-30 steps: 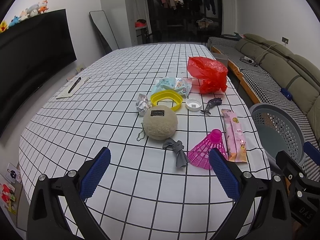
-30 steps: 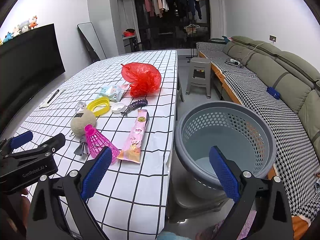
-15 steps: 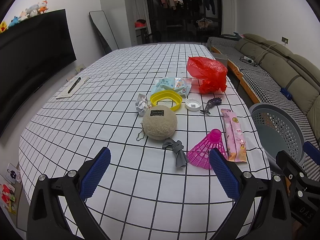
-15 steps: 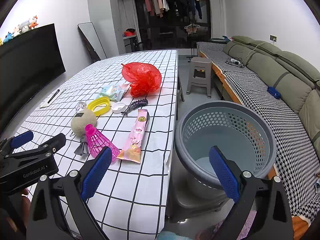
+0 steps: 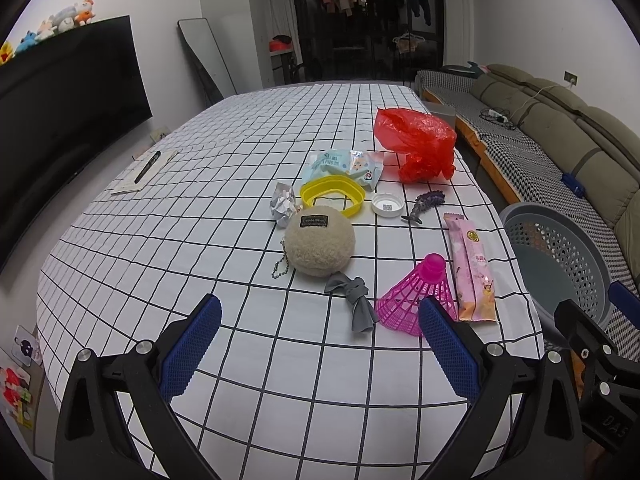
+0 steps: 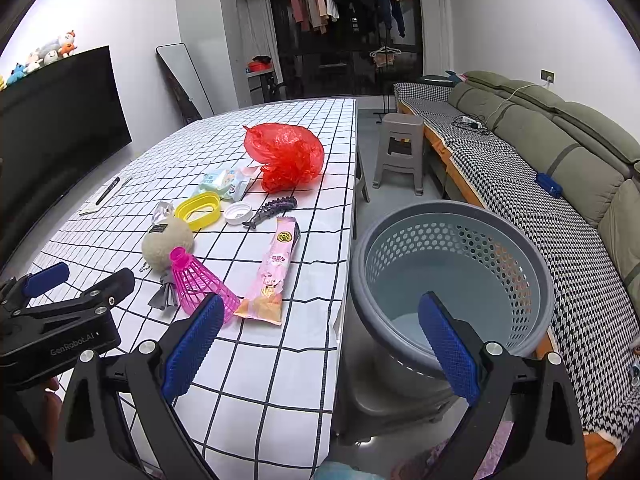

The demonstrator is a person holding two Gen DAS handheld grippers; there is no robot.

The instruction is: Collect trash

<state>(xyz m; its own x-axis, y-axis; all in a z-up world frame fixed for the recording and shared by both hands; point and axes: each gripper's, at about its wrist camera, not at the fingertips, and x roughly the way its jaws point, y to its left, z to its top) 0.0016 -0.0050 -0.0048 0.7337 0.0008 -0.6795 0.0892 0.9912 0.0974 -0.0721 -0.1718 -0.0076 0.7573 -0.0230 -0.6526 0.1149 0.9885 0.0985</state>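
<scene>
Start of pick cycle – nothing collected yet, as far as I can judge: the basket (image 6: 452, 280) beside the table edge looks empty.

Left gripper (image 5: 320, 344): jaws wide, holding nothing, hovering over the near part of the table (image 5: 240, 360). Right gripper (image 6: 320, 344): jaws wide, empty, straddling the table edge w/ the basket ahead of its right finger.

Near to far, as I read the layout:

1. Pink shuttlecock (image 5: 416, 296) and grey bow (image 5: 354, 300) – nearest items, close together. Skirt is a light mesh; I would grip at the cork end, low force.
2. Pink snack wrapper (image 6: 272, 272) – flat on the cloth, just beside the shuttlecock and nearest the basket. Best first pick for the right gripper: approx. level approach, pinch across the short width, lift clear of the cloth before moving over the rim.
3. Fuzzy ball pouch (image 5: 320, 240) w/ chain – prob. not trash; leave.
4. Crumpled foil (image 5: 284, 208), yellow dish (image 5: 332, 198), white cap (image 5: 387, 204), purple hair clip (image 5: 426, 206).
5. Tissue pack (image 5: 344, 164), then red plastic bag (image 5: 416, 144) – farthest; grab at a bunched fold.

Risk: pinching the tablecloth along w/ flat items.
</scene>
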